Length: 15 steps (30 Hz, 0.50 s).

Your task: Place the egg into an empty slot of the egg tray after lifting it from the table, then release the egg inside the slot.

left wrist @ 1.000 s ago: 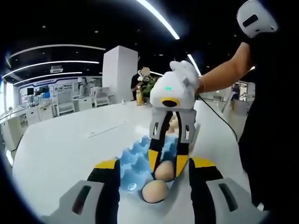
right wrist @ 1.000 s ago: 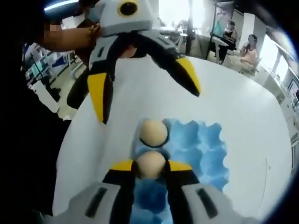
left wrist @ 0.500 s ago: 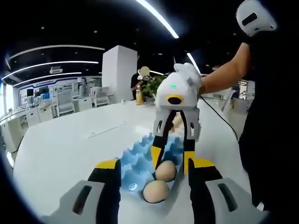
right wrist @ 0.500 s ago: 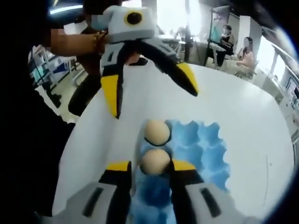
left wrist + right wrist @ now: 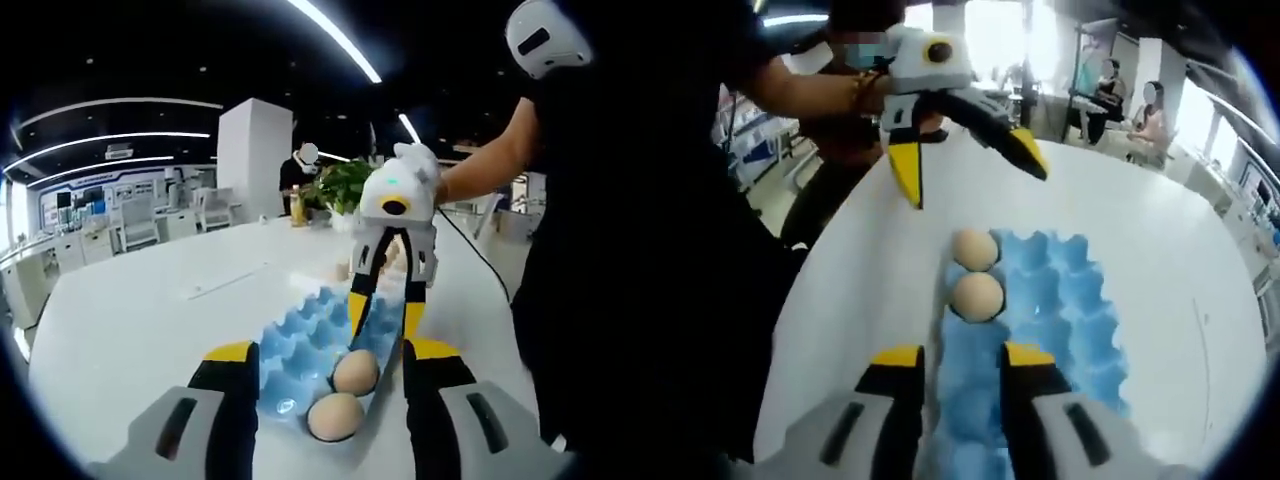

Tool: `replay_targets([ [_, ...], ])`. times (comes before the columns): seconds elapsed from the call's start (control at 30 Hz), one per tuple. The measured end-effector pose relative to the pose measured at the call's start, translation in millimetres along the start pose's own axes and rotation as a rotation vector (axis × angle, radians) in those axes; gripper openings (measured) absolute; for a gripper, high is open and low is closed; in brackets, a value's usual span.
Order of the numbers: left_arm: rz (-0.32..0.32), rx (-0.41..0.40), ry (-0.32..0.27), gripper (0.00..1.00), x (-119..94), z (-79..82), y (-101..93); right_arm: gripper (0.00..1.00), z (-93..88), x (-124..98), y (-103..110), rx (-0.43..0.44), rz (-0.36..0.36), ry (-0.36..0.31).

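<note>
A broad, smooth white bench (image 5: pixel 1180 290) with a rounded edge carries a blue moulded egg tray (image 5: pixel 1060 300), its surface a grid of scalloped cups and peaks. Two matte tan eggs sit in adjoining cups along one edge of the tray: one egg (image 5: pixel 978 297) nearer the right gripper, a second egg (image 5: pixel 974 250) just beyond it. The placing looks done, with the egg seated in its slot and free of any grip. The right gripper (image 5: pixel 960 358), grey with yellow-tipped black jaws, hangs above the tray with jaws parted and empty. The left gripper (image 5: pixel 330 352) faces it from across the tray, jaws spread wide and holding nothing.
</note>
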<state>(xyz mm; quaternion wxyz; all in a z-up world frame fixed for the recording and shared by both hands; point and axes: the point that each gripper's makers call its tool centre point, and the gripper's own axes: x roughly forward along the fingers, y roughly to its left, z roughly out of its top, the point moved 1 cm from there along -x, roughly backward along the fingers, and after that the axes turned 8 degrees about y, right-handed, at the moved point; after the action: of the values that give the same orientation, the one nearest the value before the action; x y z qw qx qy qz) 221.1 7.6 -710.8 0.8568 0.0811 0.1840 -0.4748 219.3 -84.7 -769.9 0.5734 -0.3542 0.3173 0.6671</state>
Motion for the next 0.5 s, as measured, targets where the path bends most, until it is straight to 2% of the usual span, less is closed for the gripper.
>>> replay_targets([
  [0.27, 0.002, 0.002, 0.0, 0.58, 0, 1.0, -0.1, 0.28, -35.0, -27, -3, 0.113, -0.051, -0.014],
  [0.47, -0.006, 0.006, 0.001, 0.57, 2, 2.6, -2.1, 0.26, -54.6, -40, -2, 0.131, -0.09, -0.003],
  [0.5, -0.005, 0.007, 0.001, 0.57, 2, 3.0, -2.1, 0.26, -62.4, -45, -1, 0.154, -0.093, 0.005],
])
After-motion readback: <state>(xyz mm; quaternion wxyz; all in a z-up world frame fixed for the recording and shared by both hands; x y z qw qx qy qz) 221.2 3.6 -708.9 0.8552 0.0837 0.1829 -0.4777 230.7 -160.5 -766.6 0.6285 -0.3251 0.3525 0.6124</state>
